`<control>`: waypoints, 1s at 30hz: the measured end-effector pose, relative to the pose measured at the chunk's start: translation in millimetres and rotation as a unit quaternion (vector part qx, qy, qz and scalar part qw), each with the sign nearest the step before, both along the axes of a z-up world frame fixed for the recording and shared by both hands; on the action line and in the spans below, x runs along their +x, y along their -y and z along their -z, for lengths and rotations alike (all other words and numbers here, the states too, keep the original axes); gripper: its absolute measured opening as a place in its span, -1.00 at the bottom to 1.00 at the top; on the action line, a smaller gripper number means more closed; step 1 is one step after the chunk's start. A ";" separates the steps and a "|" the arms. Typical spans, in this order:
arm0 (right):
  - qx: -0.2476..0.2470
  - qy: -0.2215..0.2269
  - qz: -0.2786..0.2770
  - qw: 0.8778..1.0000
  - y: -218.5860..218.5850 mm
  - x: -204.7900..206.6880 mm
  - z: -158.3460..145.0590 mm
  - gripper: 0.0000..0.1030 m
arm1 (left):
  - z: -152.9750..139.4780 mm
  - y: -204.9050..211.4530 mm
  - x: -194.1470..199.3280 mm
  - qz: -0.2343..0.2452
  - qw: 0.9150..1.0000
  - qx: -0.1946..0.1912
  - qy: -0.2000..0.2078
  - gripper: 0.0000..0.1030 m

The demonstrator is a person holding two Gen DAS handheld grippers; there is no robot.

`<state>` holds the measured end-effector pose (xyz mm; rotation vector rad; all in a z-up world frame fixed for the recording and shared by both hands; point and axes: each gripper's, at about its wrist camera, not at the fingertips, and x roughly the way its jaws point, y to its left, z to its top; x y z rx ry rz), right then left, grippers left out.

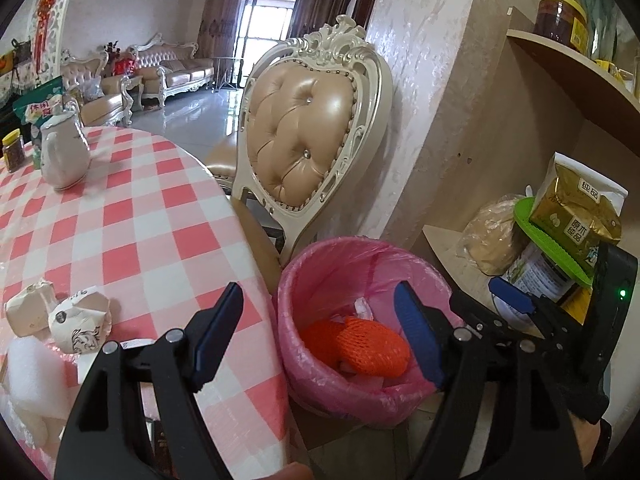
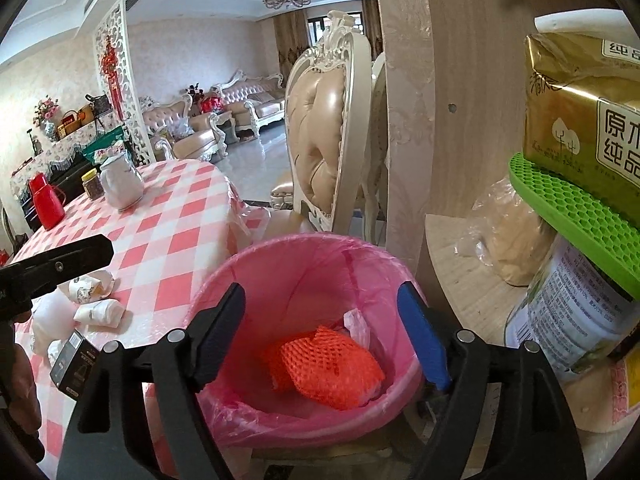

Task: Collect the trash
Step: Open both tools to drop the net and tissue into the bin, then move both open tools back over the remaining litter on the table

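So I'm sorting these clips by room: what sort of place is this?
Most likely a home dining area opening onto a living room: a table with a checked cloth, an ornate padded chair, sofas beyond, and a pink-lined bin beside the table.

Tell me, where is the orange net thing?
The orange net lies inside the pink-lined bin, beside the checked table, below both open grippers.
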<state>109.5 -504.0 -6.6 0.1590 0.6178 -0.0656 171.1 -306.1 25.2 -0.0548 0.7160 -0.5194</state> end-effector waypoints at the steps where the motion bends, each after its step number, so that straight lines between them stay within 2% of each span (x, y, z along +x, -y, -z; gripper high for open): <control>1: 0.000 0.001 0.000 1.000 -1.1 -0.8 -0.3 0.50 | 0.0 -3.1 -1.4 -0.002 1.000 -0.001 0.000 0.46; 15: -0.006 0.003 -0.023 1.000 -24.6 -7.7 -7.5 0.62 | -6.2 -40.9 -24.3 -0.033 0.999 -0.013 0.012 0.46; 30: -0.011 0.000 -0.061 0.998 -70.5 -2.7 -10.1 0.65 | -5.5 -133.2 -39.3 -0.109 0.994 -0.026 0.014 0.46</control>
